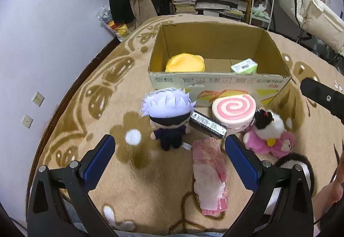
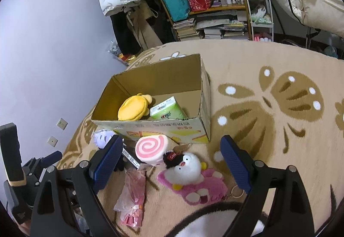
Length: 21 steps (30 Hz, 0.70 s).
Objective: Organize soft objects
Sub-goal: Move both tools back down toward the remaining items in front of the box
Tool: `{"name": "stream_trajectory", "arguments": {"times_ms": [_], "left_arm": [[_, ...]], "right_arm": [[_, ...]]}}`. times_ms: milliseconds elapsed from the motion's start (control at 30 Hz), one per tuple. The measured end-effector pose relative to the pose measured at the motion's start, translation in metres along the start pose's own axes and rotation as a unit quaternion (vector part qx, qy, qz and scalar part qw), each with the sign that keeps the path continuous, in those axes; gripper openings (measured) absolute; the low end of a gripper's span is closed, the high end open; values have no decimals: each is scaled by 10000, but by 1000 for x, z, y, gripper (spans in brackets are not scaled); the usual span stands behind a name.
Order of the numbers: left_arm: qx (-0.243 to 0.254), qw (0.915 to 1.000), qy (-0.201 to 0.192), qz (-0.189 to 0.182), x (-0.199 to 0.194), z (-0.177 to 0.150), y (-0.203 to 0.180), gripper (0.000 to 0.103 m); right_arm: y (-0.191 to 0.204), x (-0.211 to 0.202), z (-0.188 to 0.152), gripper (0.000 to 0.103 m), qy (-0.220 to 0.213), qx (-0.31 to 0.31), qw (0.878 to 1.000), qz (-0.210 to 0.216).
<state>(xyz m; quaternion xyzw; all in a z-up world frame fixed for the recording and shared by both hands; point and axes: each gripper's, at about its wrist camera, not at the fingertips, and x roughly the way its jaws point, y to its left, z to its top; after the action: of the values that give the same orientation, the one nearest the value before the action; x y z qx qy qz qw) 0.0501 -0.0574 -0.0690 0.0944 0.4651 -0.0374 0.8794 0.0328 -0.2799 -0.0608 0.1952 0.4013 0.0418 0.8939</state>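
Mid-sort. The cardboard box (image 1: pixel 217 83) sits on the patterned blanket (image 1: pixel 133 183) and already holds a yellow plush (image 1: pixel 185 62) at its left and a green tissue pack (image 1: pixel 244 66) just beside it; the right half of the floor is bare.

Still outside, in a cluster just in front of the box's near wall:
- white-haired doll (image 1: pixel 166 116), upright, facing away
- black bar with a label (image 1: pixel 207 125), leaning between the doll and the pink swirl cushion (image 1: pixel 233 110)
- pink plastic packet (image 1: pixel 209 172), flat, nearest the left tool
- penguin plush on a pink mat (image 2: pixel 189 174), right of the packet

Left tool (image 1: pixel 169 163): jaws wide apart, holding nothing, hanging above the blanket with the packet and doll between the fingers' line of sight. Right tool (image 2: pixel 172 163): also wide open and empty, aimed over the penguin plush and cushion.

My read: we're between picks. Next move likely takes the left tool down onto the doll or packet, closing on the body, then a lift over the near wall. The right tool has the penguin plush best lined up; grab the plush body, not the mat edge or the keyring (image 2: pixel 237 190).
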Motion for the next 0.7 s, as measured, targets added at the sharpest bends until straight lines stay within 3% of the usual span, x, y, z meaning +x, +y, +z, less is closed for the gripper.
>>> {"name": "stream_trajectory", "arguments": {"times_ms": [700], "left_arm": [[-88, 9979, 606, -209, 45, -16, -13, 101]], "right_arm": [[-7, 47, -5, 96, 807, 167, 9966, -75]]}}
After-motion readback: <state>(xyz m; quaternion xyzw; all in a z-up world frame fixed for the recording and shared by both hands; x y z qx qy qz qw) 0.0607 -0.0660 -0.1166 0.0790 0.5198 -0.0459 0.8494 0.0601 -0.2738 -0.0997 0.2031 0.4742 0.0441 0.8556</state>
